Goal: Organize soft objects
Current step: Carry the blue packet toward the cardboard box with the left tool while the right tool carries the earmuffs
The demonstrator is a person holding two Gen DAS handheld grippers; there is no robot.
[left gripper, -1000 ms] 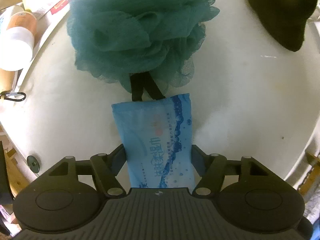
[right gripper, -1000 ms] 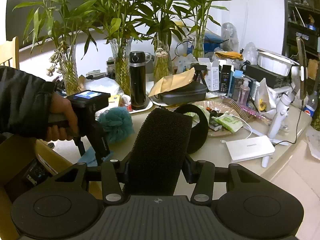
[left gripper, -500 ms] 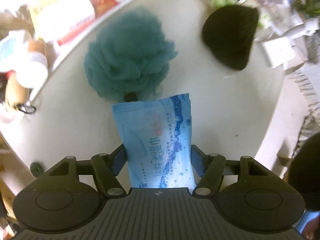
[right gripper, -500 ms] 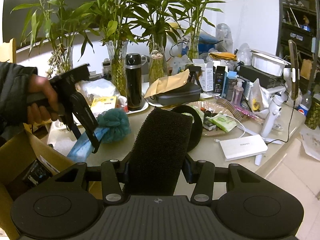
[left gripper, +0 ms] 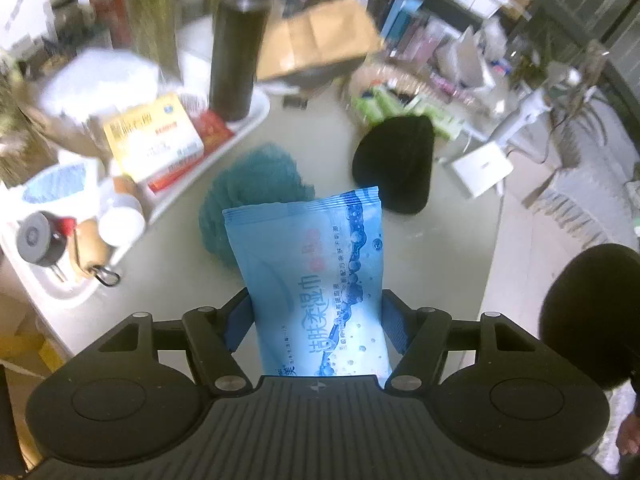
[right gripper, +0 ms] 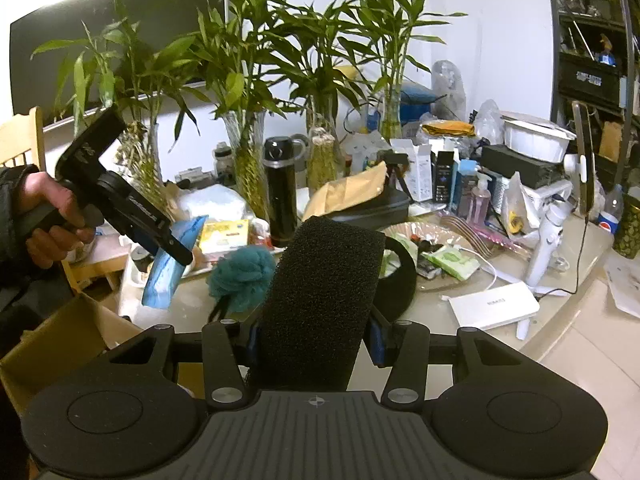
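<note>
Cluttered with bamboo vases and boxes, the pale round table (left gripper: pixel 168 276) bears a teal mesh bath puff (left gripper: pixel 252 188) and a black rounded pad (left gripper: pixel 394 168). For a clean drop, both soft items should probably be carried over the open brown cardboard box (right gripper: pixel 48 344) before release. Left claw (left gripper: pixel 316 320) grips a blue soft wet-wipe pack (left gripper: pixel 320 276) aloft, half-spread. Right claw (right gripper: pixel 316 340) clamps a black coarse foam sponge (right gripper: pixel 324 292), likewise half-spread.
</note>
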